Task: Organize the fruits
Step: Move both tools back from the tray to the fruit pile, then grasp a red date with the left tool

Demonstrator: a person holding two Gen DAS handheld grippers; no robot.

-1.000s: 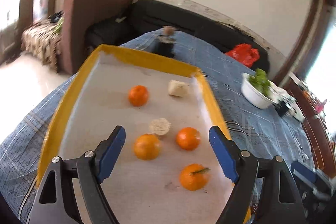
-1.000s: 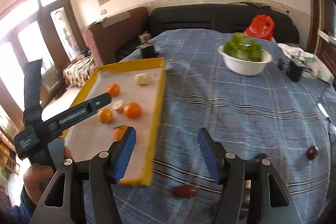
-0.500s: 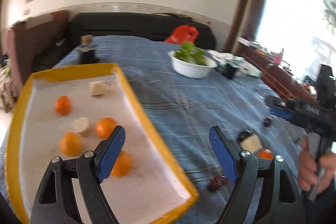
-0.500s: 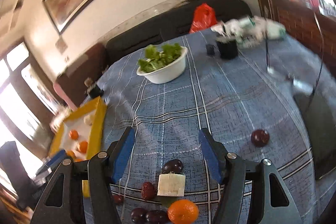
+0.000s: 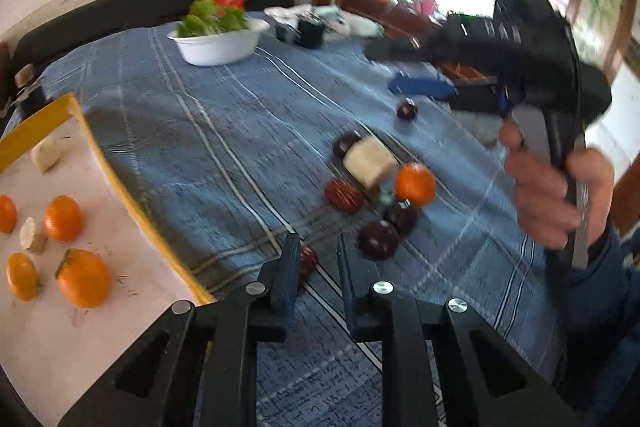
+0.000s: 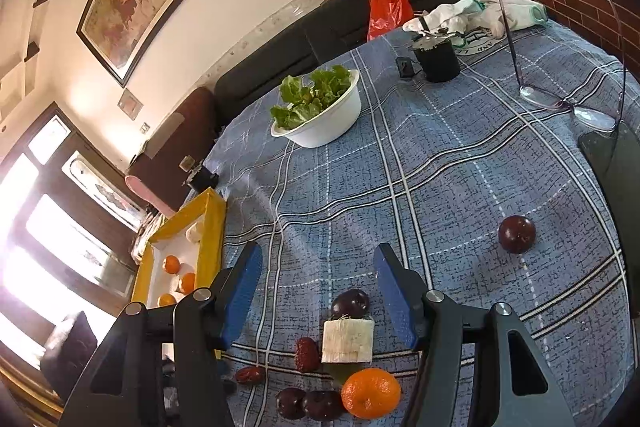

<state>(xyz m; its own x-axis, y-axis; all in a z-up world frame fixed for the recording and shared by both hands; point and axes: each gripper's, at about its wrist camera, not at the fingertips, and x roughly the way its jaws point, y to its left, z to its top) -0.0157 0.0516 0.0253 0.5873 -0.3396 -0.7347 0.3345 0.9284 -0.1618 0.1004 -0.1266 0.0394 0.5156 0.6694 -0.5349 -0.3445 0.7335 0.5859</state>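
Sorting is partway: oranges (image 5: 82,277) lie in the tray (image 5: 120,183); beside it, plums (image 6: 350,303) and one orange (image 6: 370,393) wait. Left gripper (image 5: 318,267) has just closed, empty; right gripper (image 6: 316,291), narrowing, holds nothing.

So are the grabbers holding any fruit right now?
No, neither one. The left gripper has just snapped nearly shut on empty air, short of a red date. The right gripper is open above the pale chunk, touching nothing.
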